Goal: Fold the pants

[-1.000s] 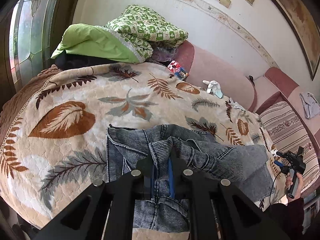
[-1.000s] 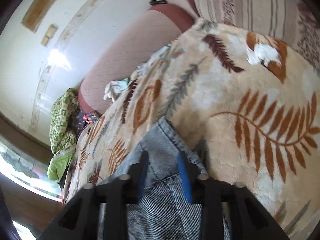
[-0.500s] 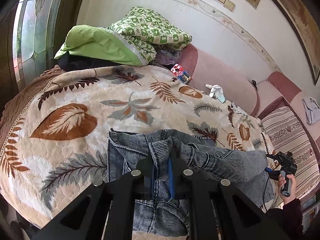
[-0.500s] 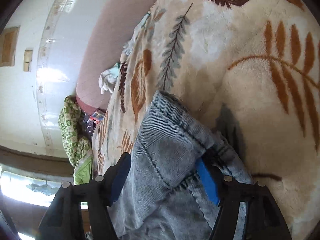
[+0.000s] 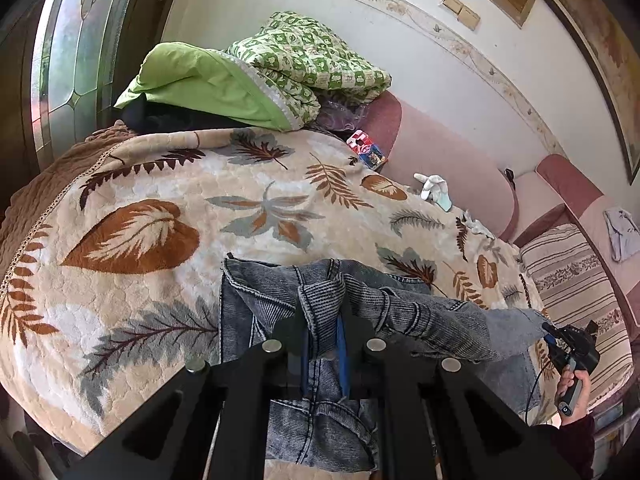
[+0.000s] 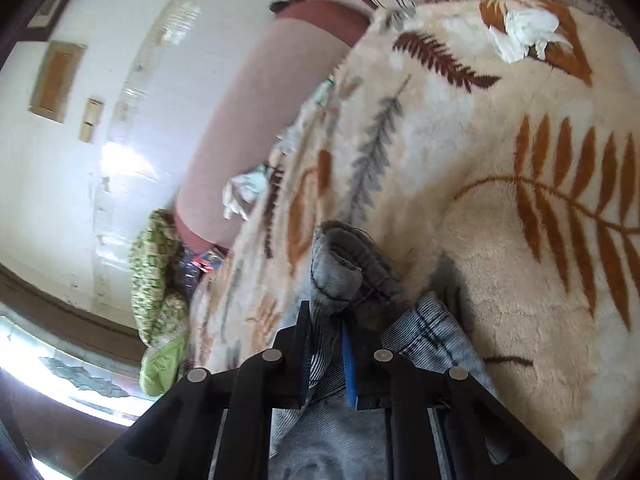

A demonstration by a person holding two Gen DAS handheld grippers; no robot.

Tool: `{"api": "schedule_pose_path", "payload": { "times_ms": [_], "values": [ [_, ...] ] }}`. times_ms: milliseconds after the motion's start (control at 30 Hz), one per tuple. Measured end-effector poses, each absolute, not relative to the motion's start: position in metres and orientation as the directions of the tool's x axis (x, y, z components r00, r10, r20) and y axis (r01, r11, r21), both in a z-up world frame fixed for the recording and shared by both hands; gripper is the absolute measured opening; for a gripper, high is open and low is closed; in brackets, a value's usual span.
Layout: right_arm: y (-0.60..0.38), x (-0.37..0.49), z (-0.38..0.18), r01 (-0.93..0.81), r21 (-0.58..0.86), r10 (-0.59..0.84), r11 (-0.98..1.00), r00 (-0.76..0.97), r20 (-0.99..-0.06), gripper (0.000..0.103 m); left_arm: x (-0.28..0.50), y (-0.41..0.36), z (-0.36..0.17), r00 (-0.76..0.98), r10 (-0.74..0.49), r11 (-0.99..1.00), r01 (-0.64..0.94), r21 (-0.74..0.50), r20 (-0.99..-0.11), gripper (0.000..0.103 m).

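Observation:
Grey-blue denim pants (image 5: 404, 312) lie on a beige leaf-patterned blanket (image 5: 168, 216). My left gripper (image 5: 323, 340) is shut on a bunched fold at the waist end and holds it slightly raised. One leg stretches right toward my right gripper (image 5: 560, 344), seen held in a hand at the blanket's right edge. In the right wrist view my right gripper (image 6: 326, 344) is shut on the rolled cuff of the pants (image 6: 344, 268), lifted off the blanket (image 6: 520, 240); a second denim layer lies below it.
Green pillow and quilt (image 5: 248, 80) are piled at the far end. A small red box (image 5: 366, 150), a white glove (image 5: 434, 188) and white cloth scraps (image 6: 524, 34) lie along the pink sofa back (image 5: 448, 160). A striped cushion (image 5: 572, 280) is at right.
My right gripper has closed on the pants cuff and lifted it, bunching the fabric. The leg is now pulled taut between the grippers. My left gripper has kept its grip.

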State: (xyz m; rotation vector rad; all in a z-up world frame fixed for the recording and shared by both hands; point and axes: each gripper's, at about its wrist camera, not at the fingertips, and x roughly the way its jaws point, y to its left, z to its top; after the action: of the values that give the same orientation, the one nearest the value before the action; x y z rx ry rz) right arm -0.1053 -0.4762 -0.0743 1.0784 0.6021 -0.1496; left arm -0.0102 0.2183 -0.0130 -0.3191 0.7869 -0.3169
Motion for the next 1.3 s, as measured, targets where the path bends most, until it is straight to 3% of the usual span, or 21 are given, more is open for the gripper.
{"api": "schedule_pose_path", "payload": {
  "times_ms": [167,300,567,800,900,967,1133,1233,1300],
  "values": [
    [-0.468,-0.146,-0.057,0.344,0.81,0.162,0.475,0.87,-0.465,0.014,-0.017,0.225,-0.012,0.662,-0.39,0.908,0.161,-0.387,-0.64,0.011],
    [-0.459,-0.18,-0.052,0.345,0.802,0.171,0.487,0.863,-0.475,0.014,-0.021,0.228,-0.016,0.654,-0.381,0.916,0.171,-0.363,-0.653,0.012],
    [-0.449,-0.231,-0.058,0.393,0.763,0.194,0.513,0.813,-0.549,0.014,-0.031,0.237,-0.032,0.625,-0.353,0.931,0.162,-0.327,-0.696,0.012],
    [-0.451,-0.241,-0.088,0.54,0.665,0.213,0.516,0.671,-0.71,0.018,-0.039,0.249,-0.049,0.593,-0.333,0.939,0.136,-0.316,-0.734,0.013],
    [-0.464,-0.243,-0.104,0.583,0.678,0.31,0.448,0.611,-0.729,0.018,-0.041,0.255,-0.055,0.566,-0.322,0.942,0.113,-0.315,-0.759,0.013],
    [-0.47,-0.247,-0.094,0.573,0.673,0.3,0.468,0.613,-0.731,0.019,-0.046,0.259,-0.052,0.565,-0.32,0.943,0.112,-0.313,-0.761,0.013],
    [-0.474,-0.247,-0.044,0.573,0.57,0.087,0.589,0.656,-0.75,0.021,-0.059,0.249,-0.029,0.608,-0.23,0.973,0.124,-0.195,-0.76,0.015],
    [-0.467,-0.225,-0.032,0.522,0.575,0.089,0.631,0.687,-0.721,0.021,-0.071,0.243,-0.005,0.689,-0.105,0.994,0.093,-0.055,-0.717,0.015],
    [-0.455,-0.203,-0.032,0.491,0.573,0.122,0.656,0.681,-0.722,0.021,-0.076,0.243,0.008,0.718,-0.1,0.994,0.096,-0.043,-0.689,0.015]
  ]
}}
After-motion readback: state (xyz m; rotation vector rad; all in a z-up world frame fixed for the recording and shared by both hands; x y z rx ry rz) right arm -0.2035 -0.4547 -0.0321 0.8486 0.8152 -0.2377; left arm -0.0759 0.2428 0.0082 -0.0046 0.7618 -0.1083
